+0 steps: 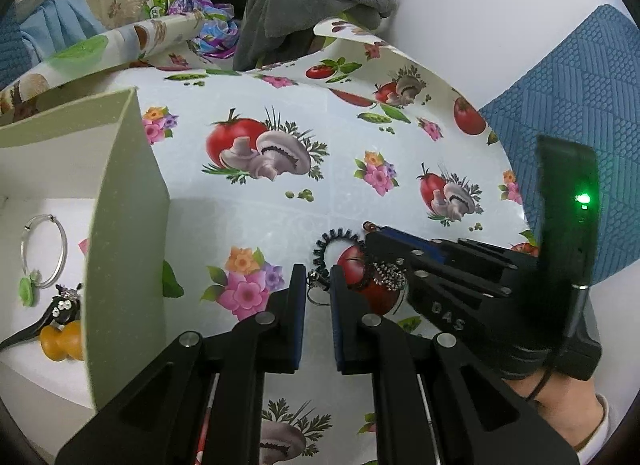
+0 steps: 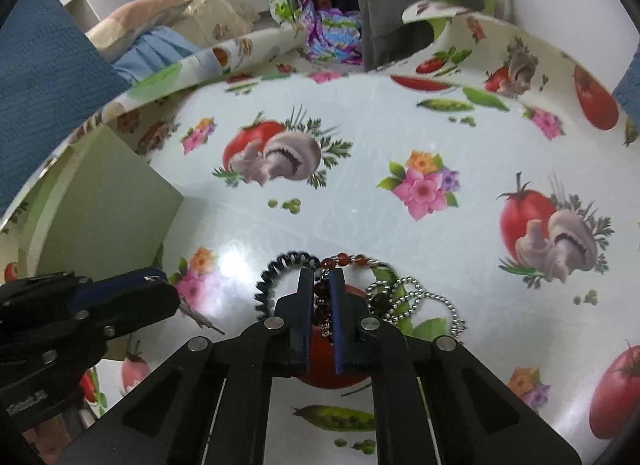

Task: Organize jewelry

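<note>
Fingers [image 2: 338, 297] of the right gripper [image 2: 321, 281] pinch a red bead strand [image 2: 320, 305]; left gripper [image 1: 318, 281] nips a metal ring [image 1: 316, 297].

Box [image 1: 124, 225] left of jewelry pile [image 2: 360, 297] (bangle [image 1: 44, 251] inside), on tablecloth [image 1: 320, 193]

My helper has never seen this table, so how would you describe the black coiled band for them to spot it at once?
Start at the green box on the vegetable-print tablecloth; a small heap of jewelry lies to its right. The black coiled band is on the heap's box side, beside the red bead bracelet and silver ball chain. Only it is a black spiral loop.
</note>
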A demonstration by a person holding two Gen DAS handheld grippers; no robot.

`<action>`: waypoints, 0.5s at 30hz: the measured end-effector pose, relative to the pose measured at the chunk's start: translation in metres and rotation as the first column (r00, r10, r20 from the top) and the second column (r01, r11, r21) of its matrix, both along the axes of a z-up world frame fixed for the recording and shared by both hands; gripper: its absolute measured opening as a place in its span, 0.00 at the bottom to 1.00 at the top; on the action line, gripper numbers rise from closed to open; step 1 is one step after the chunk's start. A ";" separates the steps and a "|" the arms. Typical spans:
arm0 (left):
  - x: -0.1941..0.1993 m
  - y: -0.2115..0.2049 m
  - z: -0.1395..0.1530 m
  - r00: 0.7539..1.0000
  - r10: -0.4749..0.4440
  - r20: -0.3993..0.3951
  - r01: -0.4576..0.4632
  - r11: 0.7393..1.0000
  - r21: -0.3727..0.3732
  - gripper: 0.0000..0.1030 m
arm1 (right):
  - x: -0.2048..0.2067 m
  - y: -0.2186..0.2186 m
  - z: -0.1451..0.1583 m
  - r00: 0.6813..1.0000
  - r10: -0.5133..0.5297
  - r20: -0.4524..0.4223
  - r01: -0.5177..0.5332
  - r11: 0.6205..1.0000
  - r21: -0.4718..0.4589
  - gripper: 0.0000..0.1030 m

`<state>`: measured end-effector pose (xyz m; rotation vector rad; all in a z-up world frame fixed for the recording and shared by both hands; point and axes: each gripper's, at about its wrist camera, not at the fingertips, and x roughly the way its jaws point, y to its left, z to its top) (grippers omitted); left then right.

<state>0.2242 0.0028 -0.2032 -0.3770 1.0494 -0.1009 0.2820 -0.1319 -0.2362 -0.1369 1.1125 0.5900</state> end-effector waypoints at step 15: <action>-0.016 0.013 0.050 0.999 -0.012 0.042 0.009 0.998 0.062 0.11 | -0.022 -0.008 0.064 0.993 -0.054 0.104 0.053 0.998 0.017 0.05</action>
